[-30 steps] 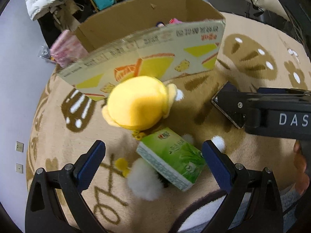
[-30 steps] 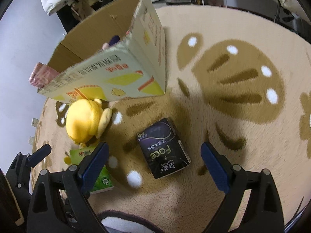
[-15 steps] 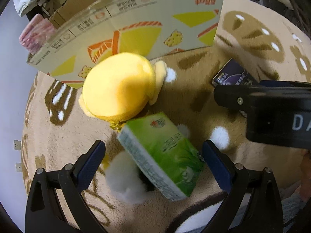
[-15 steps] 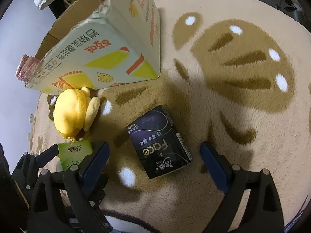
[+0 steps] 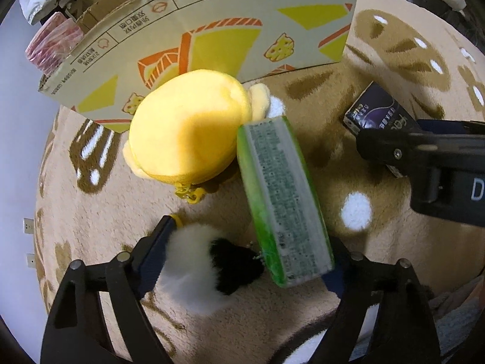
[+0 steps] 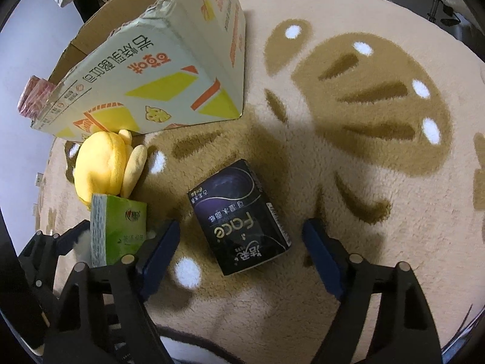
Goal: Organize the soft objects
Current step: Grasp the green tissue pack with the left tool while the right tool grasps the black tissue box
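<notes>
My left gripper (image 5: 247, 253) points down at the rug (image 5: 379, 242). Its jaws have just been closing; between them sit the green tissue pack (image 5: 282, 200), tipped up on its edge, and a black-and-white fluffy toy (image 5: 209, 267). The left pad touches the white fluff, the right pad is against the pack's lower corner. A firm grip I cannot confirm.

My right gripper (image 6: 242, 239) hangs over the dark tissue pack (image 6: 239, 215), which lies flat on the rug. Jaws have just been closing and stand on either side of the pack, pads clear of it.

Yellow plush toy (image 5: 188, 130) rests beside the green pack, against the cardboard box (image 5: 212, 30).
</notes>
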Action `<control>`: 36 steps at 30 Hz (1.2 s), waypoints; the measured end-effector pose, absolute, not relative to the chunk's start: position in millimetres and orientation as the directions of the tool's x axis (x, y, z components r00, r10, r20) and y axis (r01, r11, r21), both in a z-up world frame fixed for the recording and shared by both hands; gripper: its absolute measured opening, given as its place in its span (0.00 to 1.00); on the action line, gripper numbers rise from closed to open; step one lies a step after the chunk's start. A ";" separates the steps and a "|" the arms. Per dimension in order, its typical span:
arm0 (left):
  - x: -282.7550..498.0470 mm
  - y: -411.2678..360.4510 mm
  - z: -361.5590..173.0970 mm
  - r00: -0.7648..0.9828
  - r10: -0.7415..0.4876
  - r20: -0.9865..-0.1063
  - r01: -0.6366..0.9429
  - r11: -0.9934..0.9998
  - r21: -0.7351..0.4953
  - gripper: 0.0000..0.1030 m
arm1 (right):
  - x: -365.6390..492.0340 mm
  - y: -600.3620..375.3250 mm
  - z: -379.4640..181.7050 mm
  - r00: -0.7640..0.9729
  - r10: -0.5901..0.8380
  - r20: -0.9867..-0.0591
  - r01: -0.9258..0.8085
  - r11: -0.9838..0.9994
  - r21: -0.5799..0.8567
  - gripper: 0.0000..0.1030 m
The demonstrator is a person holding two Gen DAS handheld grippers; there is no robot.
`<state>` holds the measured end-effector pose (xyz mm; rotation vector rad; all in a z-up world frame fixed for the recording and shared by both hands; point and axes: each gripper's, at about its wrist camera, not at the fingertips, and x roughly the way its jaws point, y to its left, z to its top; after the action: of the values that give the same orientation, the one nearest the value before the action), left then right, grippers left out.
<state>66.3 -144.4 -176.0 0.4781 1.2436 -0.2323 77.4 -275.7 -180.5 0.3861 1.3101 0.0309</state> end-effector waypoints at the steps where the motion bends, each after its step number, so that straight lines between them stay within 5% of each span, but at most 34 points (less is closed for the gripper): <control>1: 67.2 -143.4 -176.2 0.315 0.085 -0.945 0.423 0.879 0.220 0.82 | 77.8 -275.6 -180.4 0.266 0.236 -0.935 0.194 0.937 0.292 0.83; 15: 76.8 -148.3 -171.6 0.347 0.061 -0.936 0.442 0.869 0.221 0.83 | 79.8 -270.5 -181.3 0.260 0.226 -0.939 0.187 0.942 0.278 0.83; 20: 84.3 -145.3 -167.0 0.355 0.034 -0.934 0.433 0.880 0.196 0.81 | 78.2 -274.0 -180.4 0.260 0.209 -0.943 0.193 0.945 0.263 0.73; 23: 86.6 -143.0 -163.8 0.353 -0.007 -0.936 0.441 0.883 0.160 0.68 | 77.6 -275.0 -180.1 0.259 0.201 -0.945 0.193 0.948 0.254 0.69; 28: 86.4 -139.0 -163.3 0.352 -0.034 -0.935 0.436 0.890 0.132 0.59 | 77.1 -270.7 -175.9 0.270 0.190 -0.944 0.173 0.955 0.242 0.59; 36: 84.6 -132.7 -156.1 0.340 -0.077 -0.937 0.443 0.892 0.087 0.34 | 75.9 -259.0 -169.9 0.273 0.236 -0.933 0.111 0.955 0.274 0.56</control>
<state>84.6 -132.7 -156.1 0.3556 1.1812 -0.3473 75.9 -259.0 -169.9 0.3107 1.2972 0.0857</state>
